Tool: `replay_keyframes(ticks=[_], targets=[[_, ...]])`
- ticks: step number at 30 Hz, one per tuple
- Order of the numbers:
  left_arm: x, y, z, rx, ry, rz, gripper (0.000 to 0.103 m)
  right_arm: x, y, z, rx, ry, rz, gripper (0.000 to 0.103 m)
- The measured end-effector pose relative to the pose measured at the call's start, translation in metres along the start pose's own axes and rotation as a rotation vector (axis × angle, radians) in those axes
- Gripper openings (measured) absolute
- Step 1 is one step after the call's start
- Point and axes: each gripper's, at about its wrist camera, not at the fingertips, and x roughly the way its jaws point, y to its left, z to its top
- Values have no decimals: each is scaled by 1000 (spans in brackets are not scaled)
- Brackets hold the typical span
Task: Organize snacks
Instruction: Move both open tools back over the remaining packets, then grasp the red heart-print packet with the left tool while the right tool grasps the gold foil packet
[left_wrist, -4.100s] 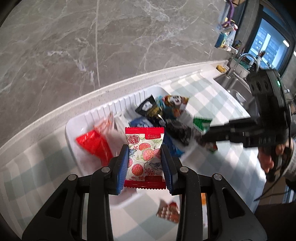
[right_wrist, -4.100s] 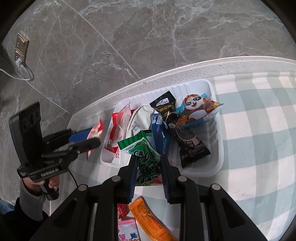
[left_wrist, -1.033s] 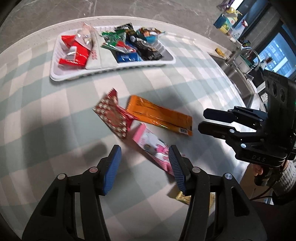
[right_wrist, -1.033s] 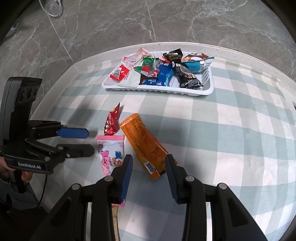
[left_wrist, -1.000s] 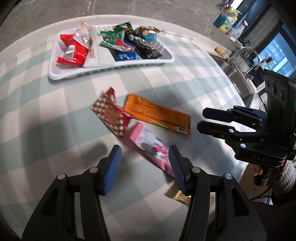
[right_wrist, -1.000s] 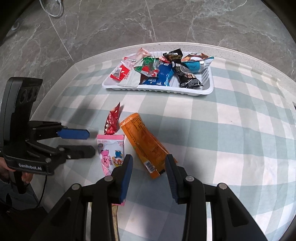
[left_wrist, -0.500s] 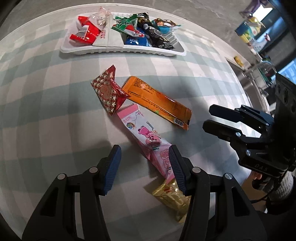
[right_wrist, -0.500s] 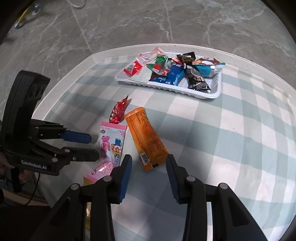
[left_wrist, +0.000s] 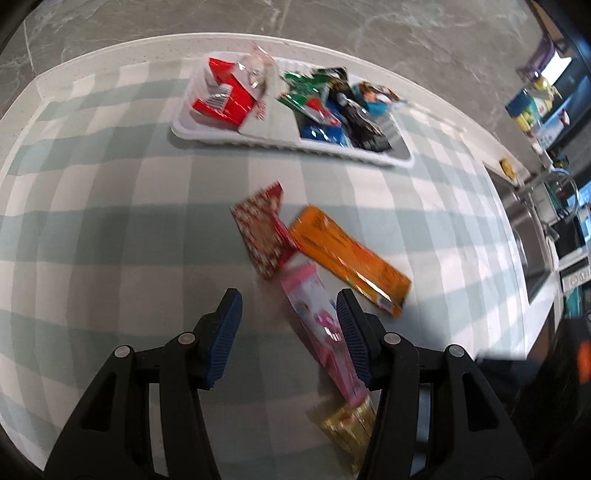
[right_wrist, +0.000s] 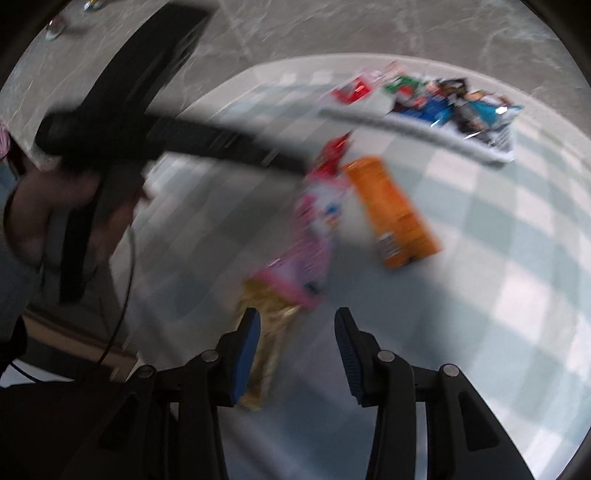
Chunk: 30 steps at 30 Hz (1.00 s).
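Packets look light, crinkly, slippery — pink packet (left_wrist: 314, 314) best pinched across its middle; left gripper (left_wrist: 288, 332) and right gripper (right_wrist: 295, 354) gape empty, the right's jaws just widened.

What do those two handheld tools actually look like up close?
Each is matte black plastic: the left tool and right tool have two angular fingers tipped with ribbed blue pads, joined by silver rivets. A thin black cable trails from one handle.

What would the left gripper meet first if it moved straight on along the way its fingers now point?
Probably the checked tablecloth. The open left gripper is empty, and the pink snack packet lies beside its right finger, so that might be brushed first; depth is unclear.
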Motion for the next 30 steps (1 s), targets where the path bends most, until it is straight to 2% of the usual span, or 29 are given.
replay_keyframes(ticks=[4, 6, 15, 19, 21, 23, 24, 25, 30], targets=[[15, 14, 20, -38, -3, -12, 52, 18, 17, -6, 7, 36, 1, 47], [25, 21, 29, -61, 8, -27, 52, 23, 22, -7, 16, 41, -10, 52], [58, 32, 47, -72, 56, -80, 52, 40, 51, -2, -16, 59, -137, 56], [64, 28, 48, -59, 43, -86, 51, 47, 63, -2, -39, 64, -187, 56], [65, 28, 50, -52, 41, -90, 51, 51, 69, -2, -54, 68, -218, 53], [66, 26, 51, -34, 38, -84, 48, 51, 74, -3, -69, 68, -251, 46], [66, 26, 50, -27, 35, -78, 41, 51, 75, -4, -71, 65, -265, 43], [67, 26, 50, -22, 32, -77, 34, 53, 78, -7, -69, 62, -269, 38], [67, 26, 46, 3, 25, -104, 27, 50, 74, -12, -24, 46, -232, 34]])
